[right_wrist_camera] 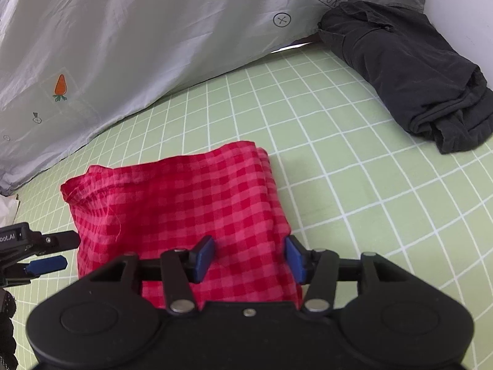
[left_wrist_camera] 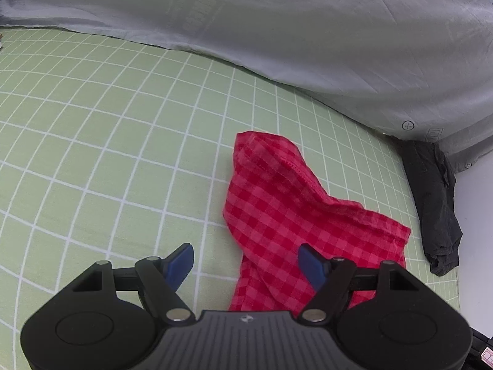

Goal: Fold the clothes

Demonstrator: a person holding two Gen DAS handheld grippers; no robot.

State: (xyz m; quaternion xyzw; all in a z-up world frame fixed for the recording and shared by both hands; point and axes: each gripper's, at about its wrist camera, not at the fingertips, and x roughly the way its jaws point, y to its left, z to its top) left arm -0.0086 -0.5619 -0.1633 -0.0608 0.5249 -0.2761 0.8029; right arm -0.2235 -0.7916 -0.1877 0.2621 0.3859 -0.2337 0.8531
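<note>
Left wrist view, bed sheet (left_wrist_camera: 107, 154): green, white grid.
Quilt (left_wrist_camera: 308, 46): grey, carrot print, at 12 o'clock.
Red checked garment (left_wrist_camera: 277, 209): folded, lying on sheet.
Dark garment (right_wrist_camera: 416, 71): bundled, 2 o'clock in right wrist view.
Left gripper (left_wrist_camera: 246, 260): jaws wide, empty, beside red cloth.
Right gripper (right_wrist_camera: 249, 257): jaws wide, over red cloth's near edge.

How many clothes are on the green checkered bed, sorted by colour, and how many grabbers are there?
Red checked garment: 1
Dark grey garment: 1
Grippers: 2, the left gripper and the right gripper, both open
Total: 4
</note>
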